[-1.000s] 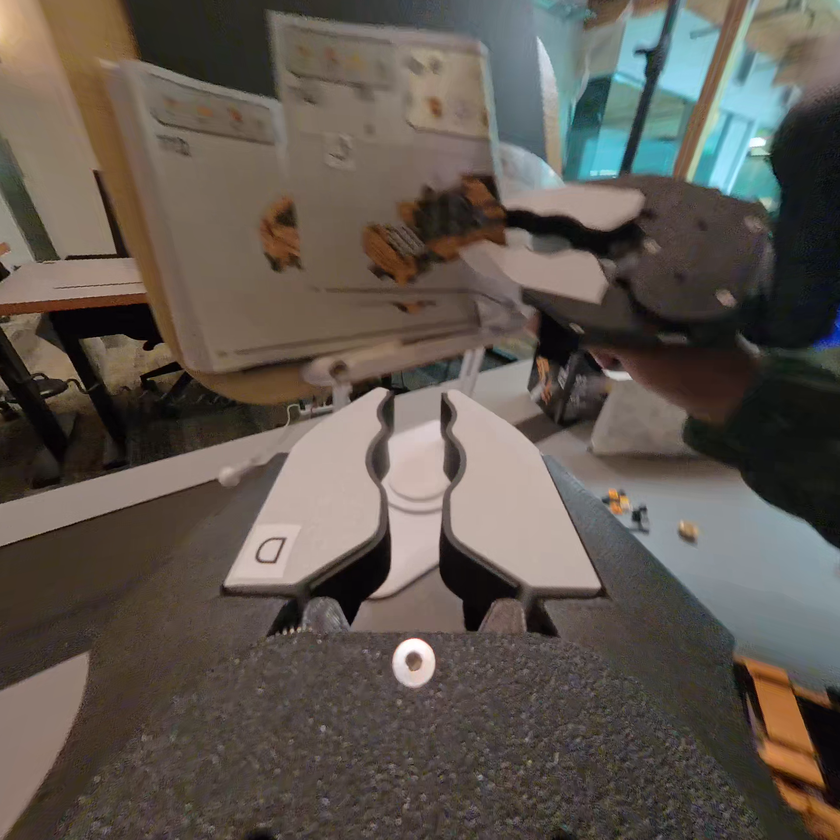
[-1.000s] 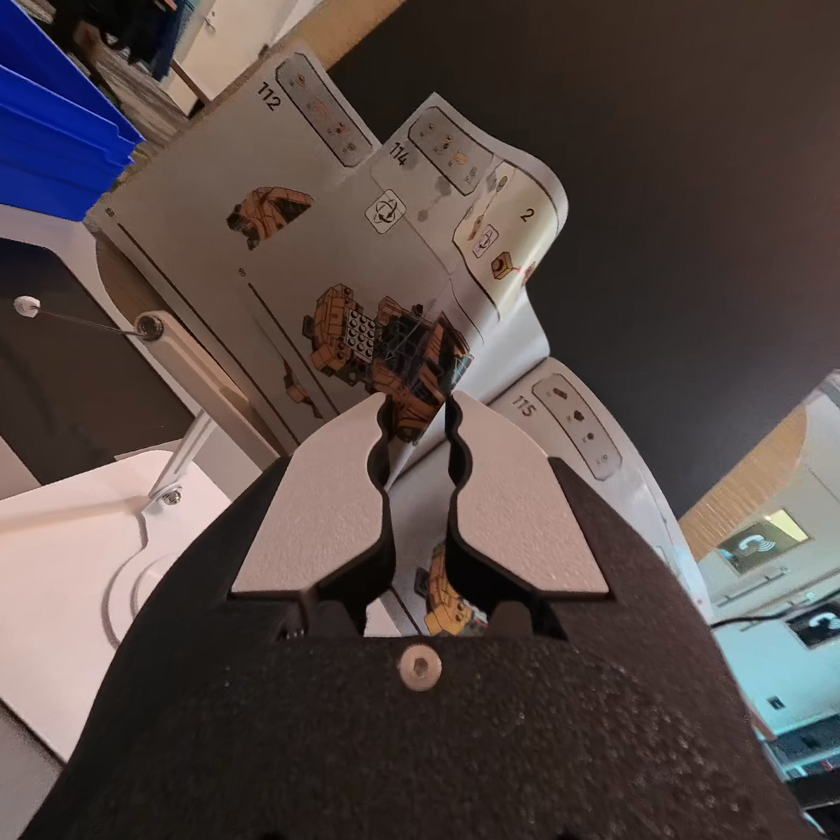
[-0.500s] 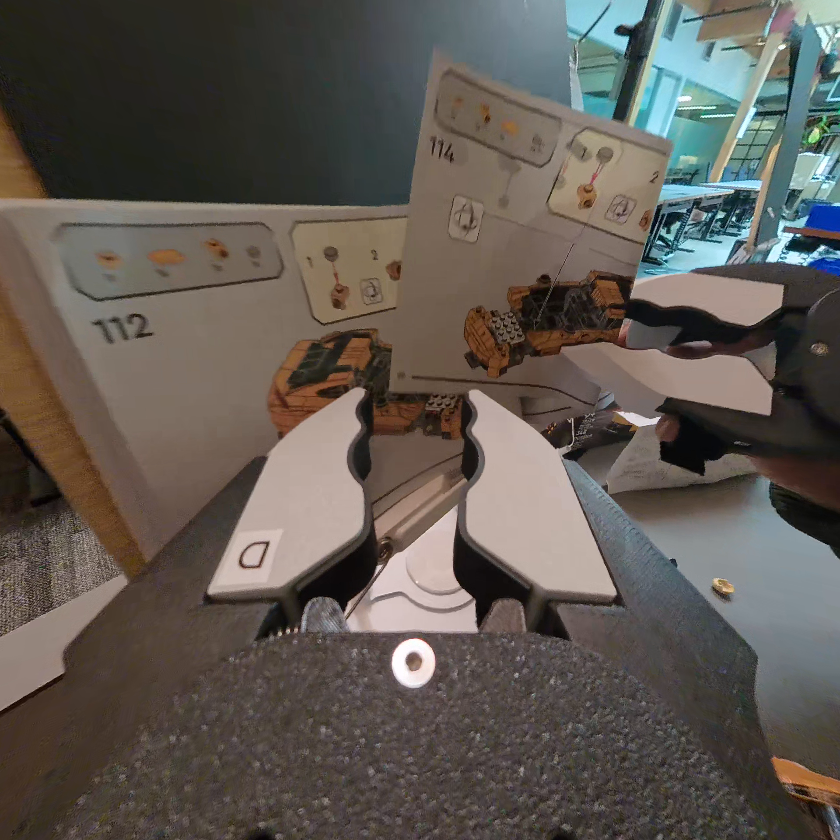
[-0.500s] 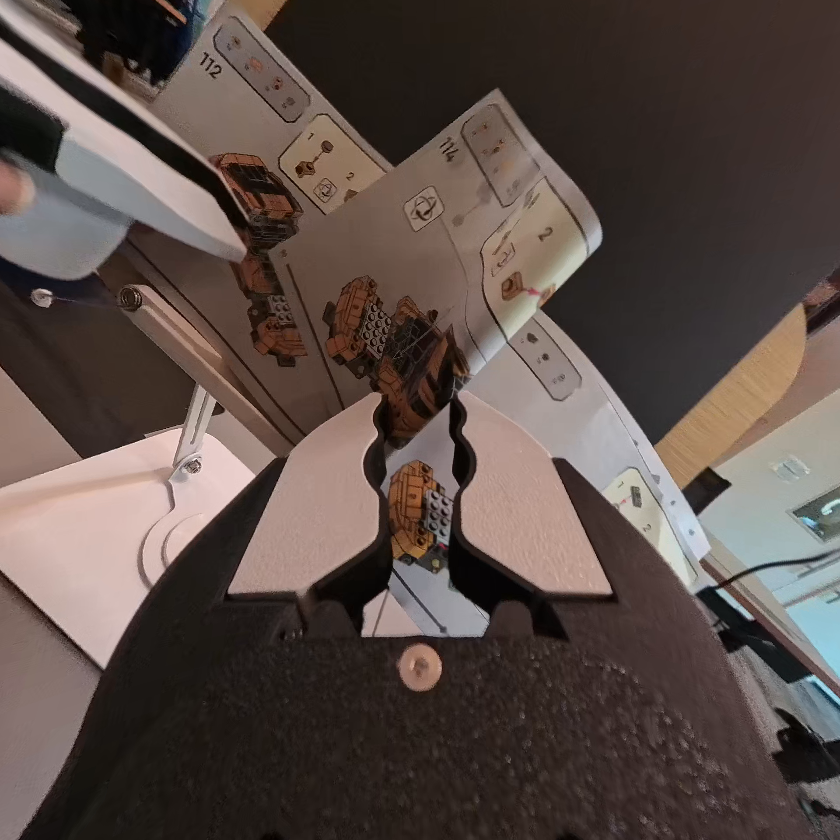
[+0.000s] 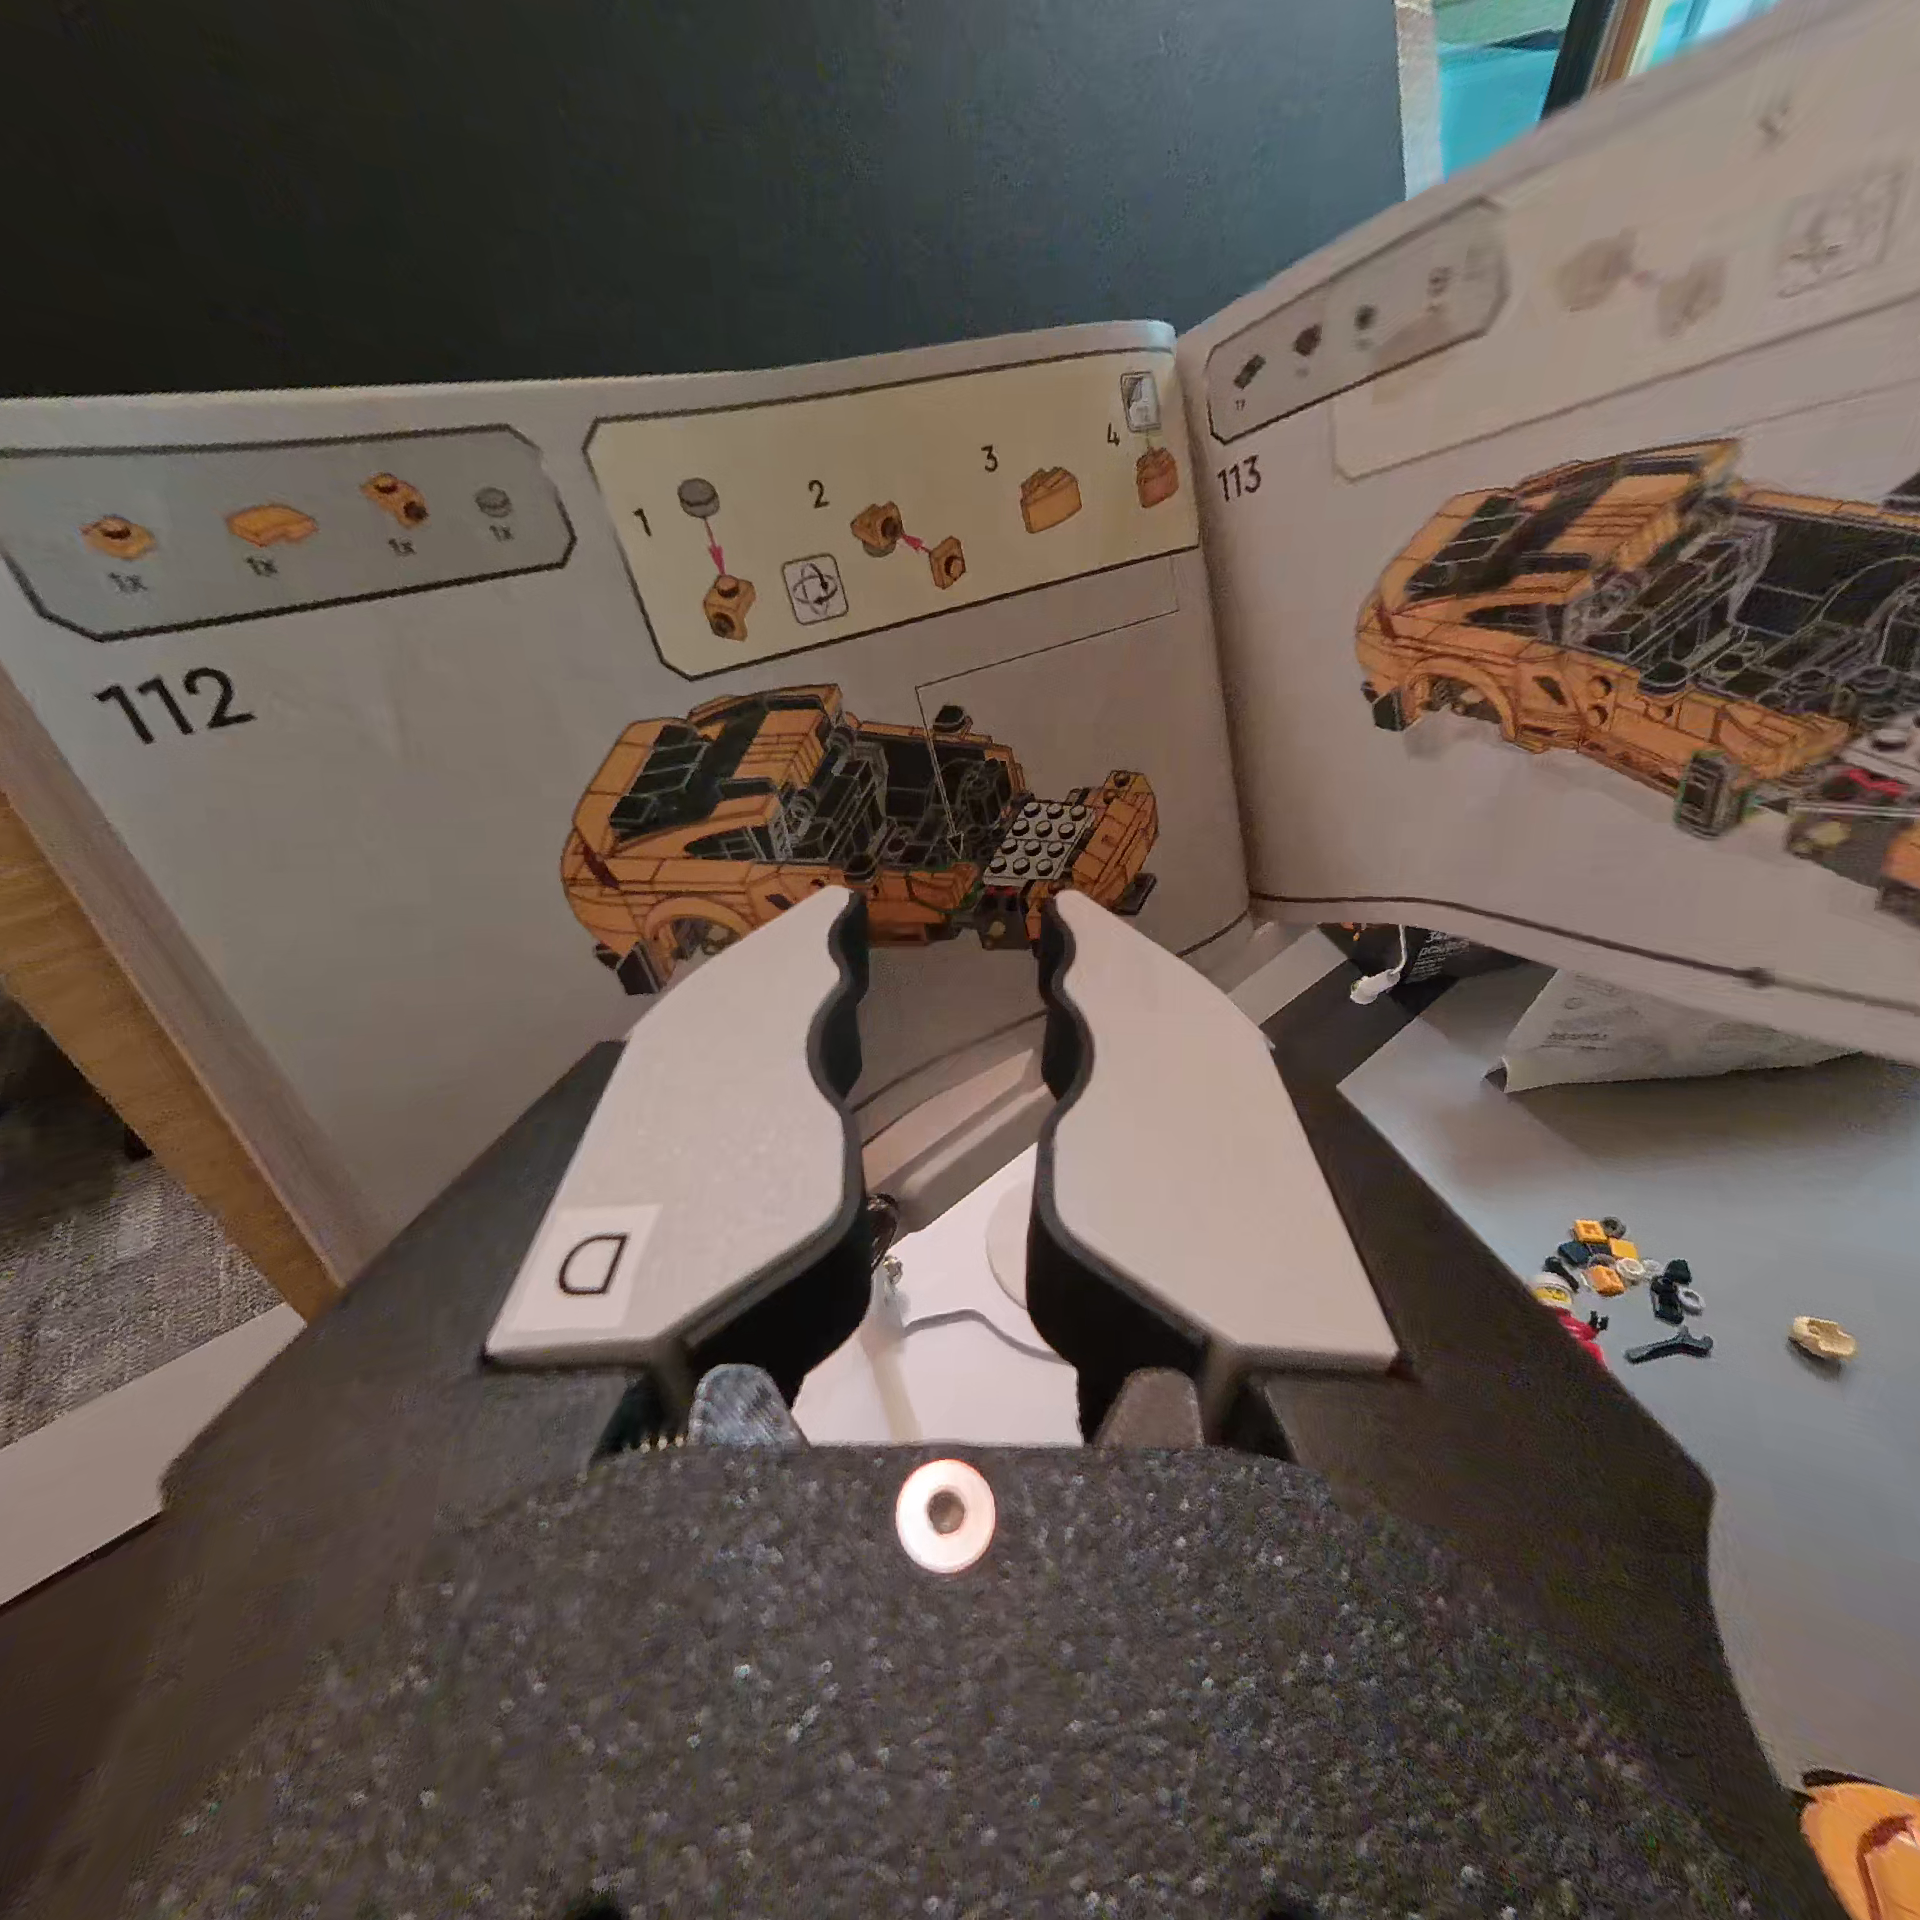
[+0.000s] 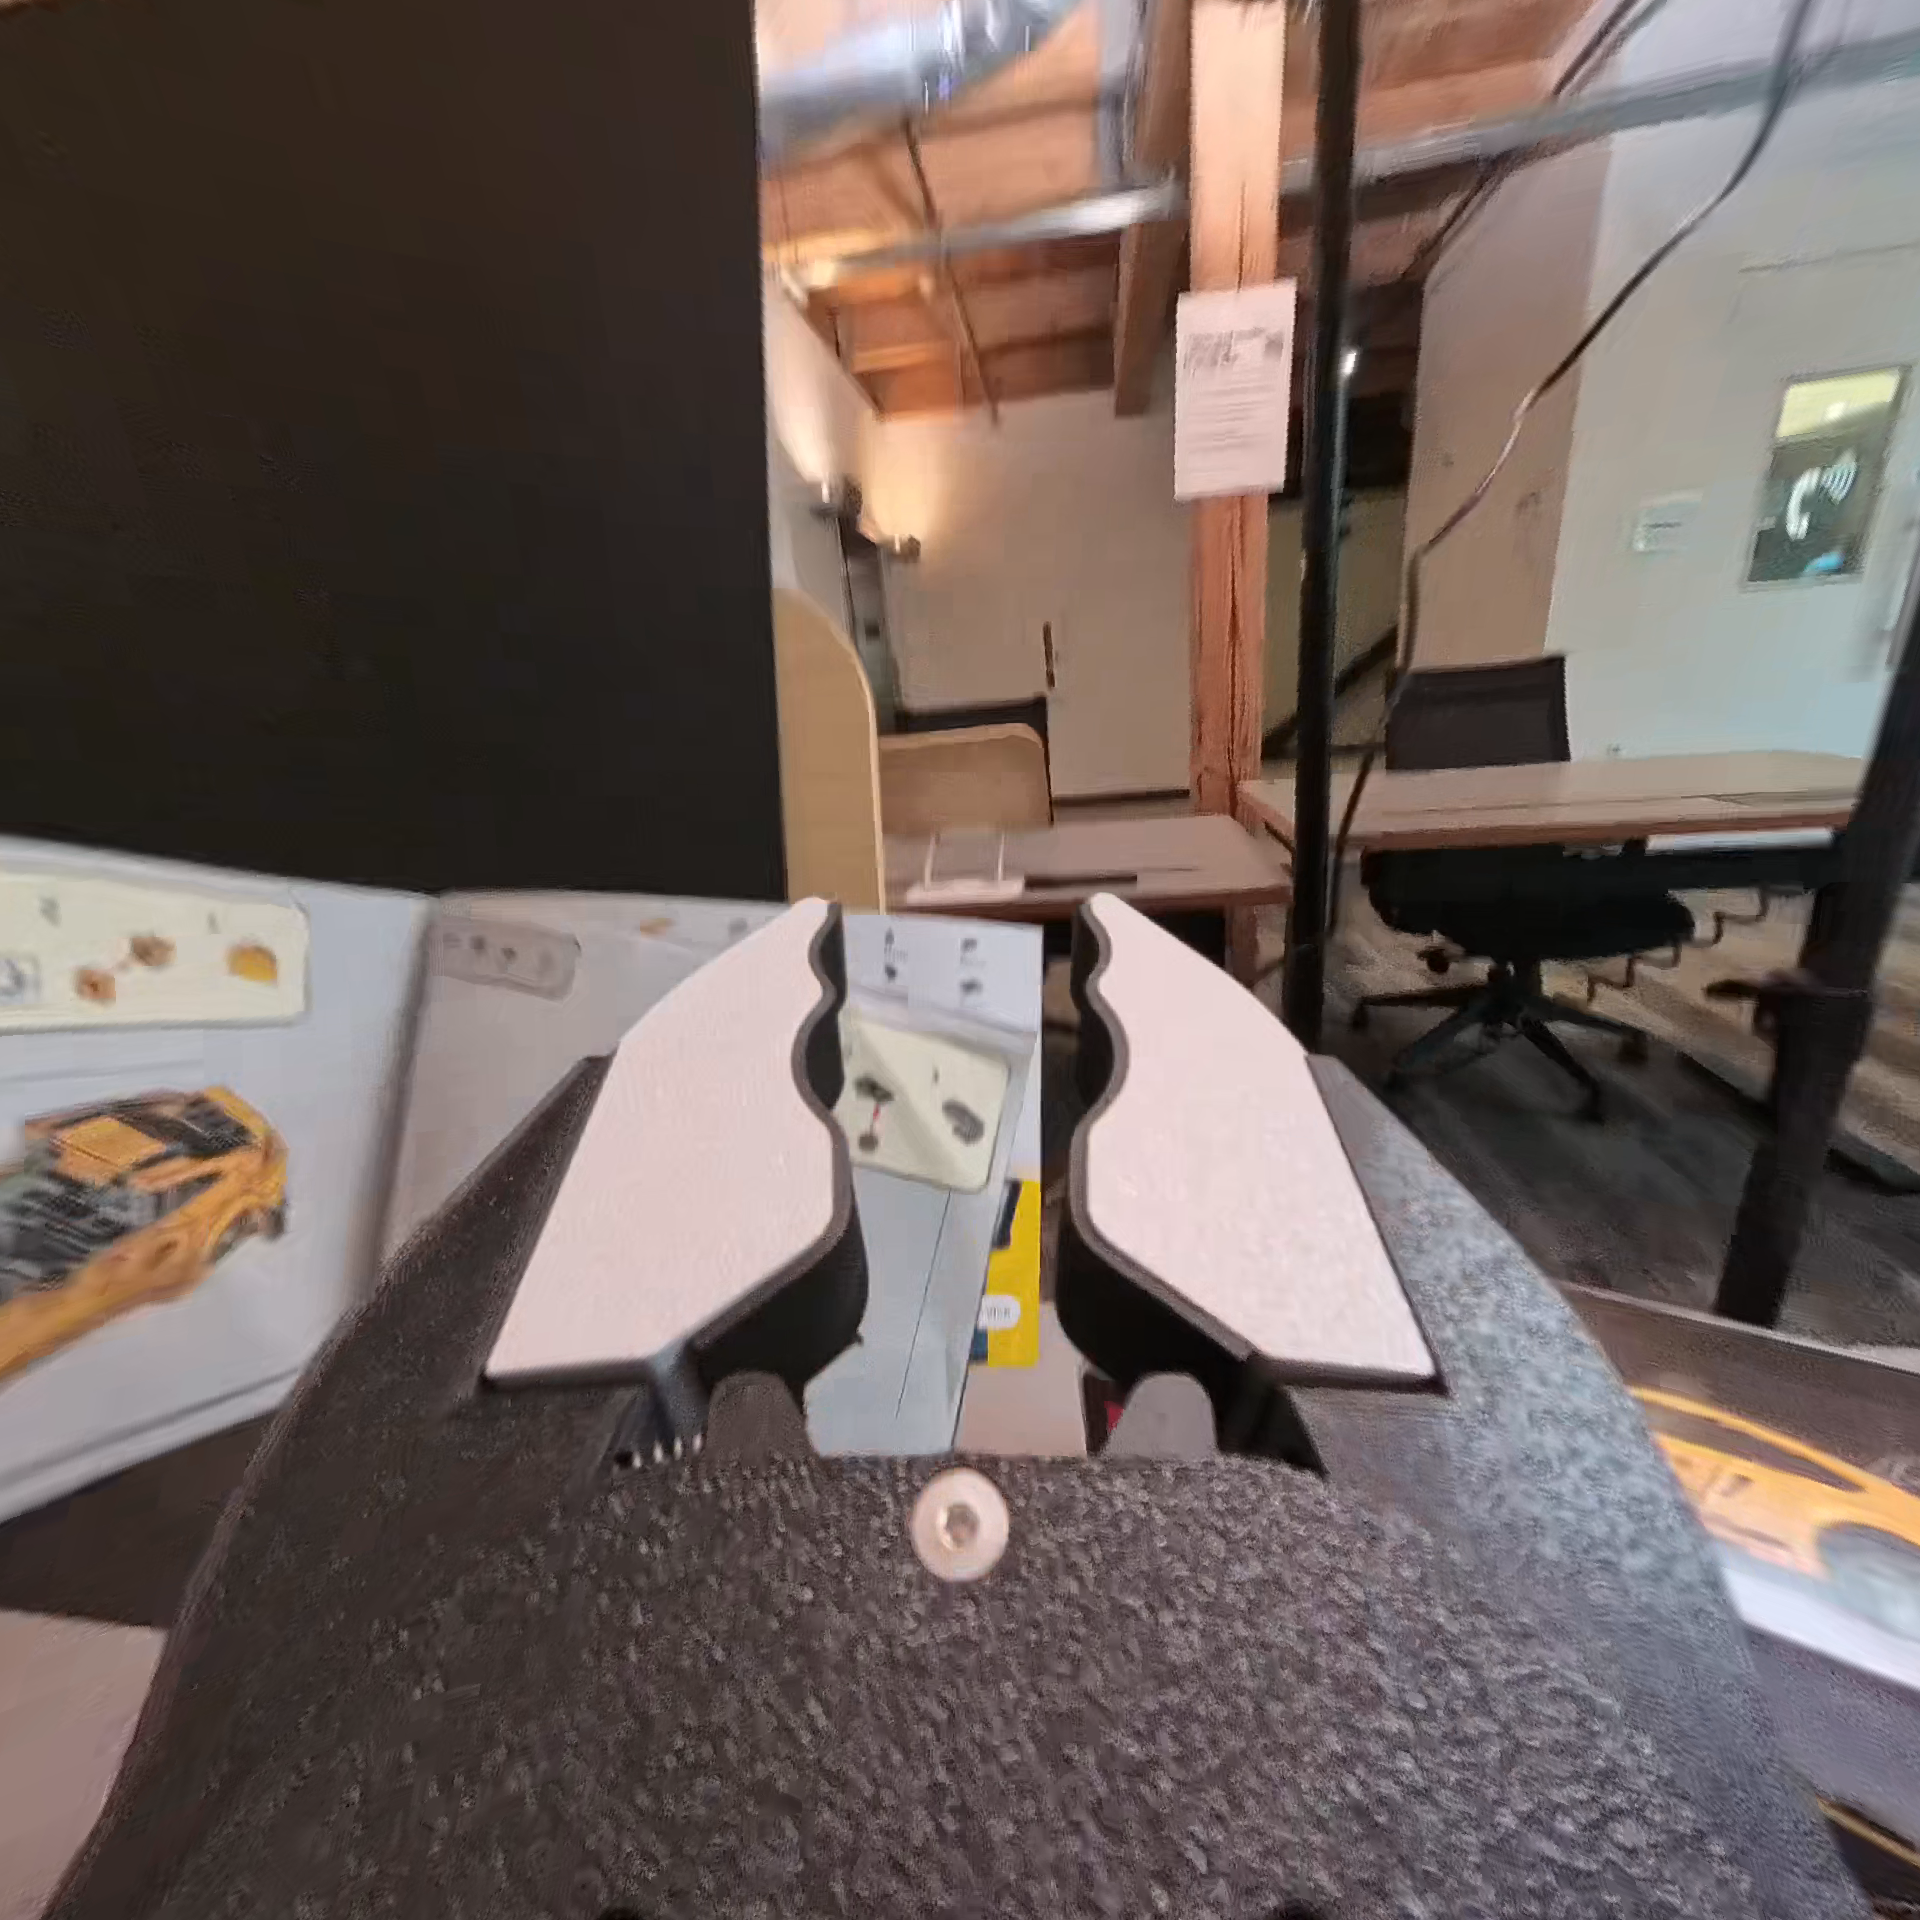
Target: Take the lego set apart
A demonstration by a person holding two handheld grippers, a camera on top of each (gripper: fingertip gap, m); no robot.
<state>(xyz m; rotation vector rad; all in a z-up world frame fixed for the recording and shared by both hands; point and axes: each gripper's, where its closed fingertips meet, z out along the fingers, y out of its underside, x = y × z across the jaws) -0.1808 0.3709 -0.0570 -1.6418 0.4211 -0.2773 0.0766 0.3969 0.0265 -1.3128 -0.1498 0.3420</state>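
Note:
An open instruction booklet (image 5: 436,831) stands on a white stand (image 5: 935,1340), showing drawings of an orange car. My left gripper (image 5: 951,914) is open and empty, its tips just in front of the left page. The right-hand page (image 5: 1558,623) curls forward, blurred. Loose lego pieces (image 5: 1621,1278) and a small minifigure lie on the grey table (image 5: 1507,1164) to the right. My right gripper (image 6: 956,925) is open and empty, held level before the booklet's right edge (image 6: 935,1091); the booklet's car drawings (image 6: 135,1195) show at left.
A crumpled paper bag (image 5: 1662,1039) lies behind the loose pieces. A tan piece (image 5: 1823,1340) lies apart, and an orange piece (image 5: 1860,1860) shows at the bottom right corner. The lego box (image 6: 1766,1507) lies to the right. Desks and an office chair (image 6: 1507,904) stand beyond. The left gripper's tips are roughly 30 centimetres from the right gripper's.
The page the right gripper held has flipped over to the right. The right gripper opened wider and swung level and rightward, leaving the left view. The left gripper moved closer to the booklet and opened wider.

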